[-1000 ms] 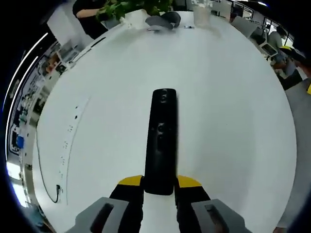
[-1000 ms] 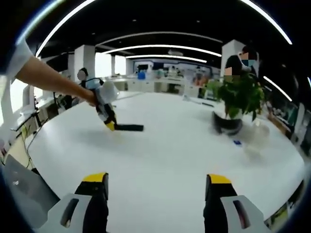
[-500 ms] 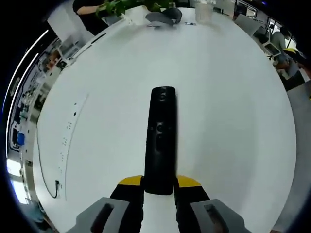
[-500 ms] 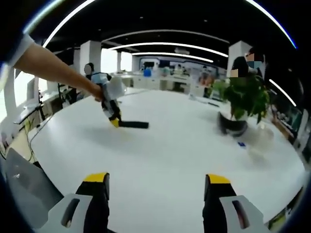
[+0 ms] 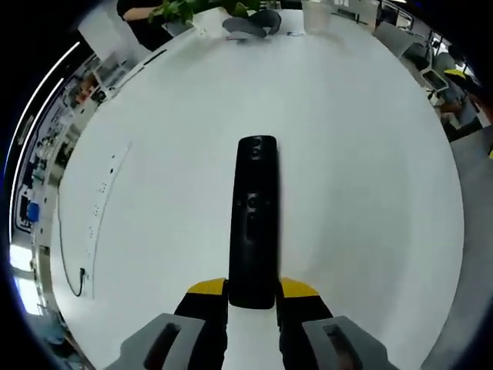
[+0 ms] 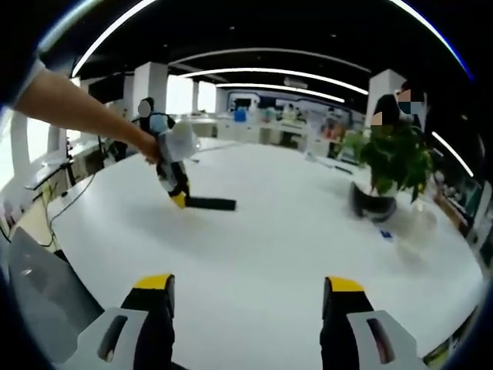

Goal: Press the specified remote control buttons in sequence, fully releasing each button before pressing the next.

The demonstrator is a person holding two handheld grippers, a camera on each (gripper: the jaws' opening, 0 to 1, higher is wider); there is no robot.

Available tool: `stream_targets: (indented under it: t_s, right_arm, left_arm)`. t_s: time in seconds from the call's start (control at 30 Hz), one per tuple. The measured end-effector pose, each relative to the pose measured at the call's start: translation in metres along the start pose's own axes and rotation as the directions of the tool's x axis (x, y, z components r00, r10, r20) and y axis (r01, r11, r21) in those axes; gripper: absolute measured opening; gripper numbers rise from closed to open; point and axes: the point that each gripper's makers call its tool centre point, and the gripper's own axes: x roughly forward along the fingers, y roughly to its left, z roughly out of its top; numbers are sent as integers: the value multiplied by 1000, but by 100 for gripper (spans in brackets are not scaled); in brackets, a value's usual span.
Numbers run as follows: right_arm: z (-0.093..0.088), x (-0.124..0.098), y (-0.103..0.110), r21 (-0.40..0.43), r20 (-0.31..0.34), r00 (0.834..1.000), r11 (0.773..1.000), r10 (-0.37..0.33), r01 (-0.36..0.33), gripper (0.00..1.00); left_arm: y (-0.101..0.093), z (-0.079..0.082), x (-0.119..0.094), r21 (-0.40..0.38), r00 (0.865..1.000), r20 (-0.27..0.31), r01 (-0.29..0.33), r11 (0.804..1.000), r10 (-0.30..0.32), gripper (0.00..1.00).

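In the left gripper view my left gripper (image 5: 253,297) has its jaws pinching the near end of the black remote (image 5: 253,220), which runs toward 12 o'clock flat on the white bench (image 5: 370,177). In the right gripper view my right gripper (image 6: 246,297) hovers with jaws spread wide and nothing between them; a potted plant (image 6: 393,166) stands at 2 o'clock.

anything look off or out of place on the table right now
Nothing stands out. The remote lies flat on the white table, its near end clamped by the left gripper. The potted plant stands upright, nothing spilled. The right gripper is open above the table.
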Motion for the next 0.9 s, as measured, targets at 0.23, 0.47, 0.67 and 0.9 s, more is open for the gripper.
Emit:
stream_targets:
  t_s: [0.23, 0.47, 0.67, 0.9]
  right_arm:
    - [2, -1, 2, -24, 10, 1000, 1000, 2, -2, 77]
    - [3, -2, 4, -34, 17, 1000, 999, 4, -4, 77]
    - [7, -6, -3, 5, 46, 999, 1000, -9, 8, 77]
    - [11, -8, -4, 9, 66, 998, 1000, -18, 17, 75]
  left_arm:
    - [-4, -3, -4, 3, 999, 31, -39, 999, 39, 22]
    - [-12, -12, -7, 32, 999, -14, -30, 999, 30, 22]
    - [-26, -21, -11, 2, 999, -42, 0, 1000, 0, 22]
    - [-53, -32, -18, -17, 999, -40, 19, 1000, -19, 22]
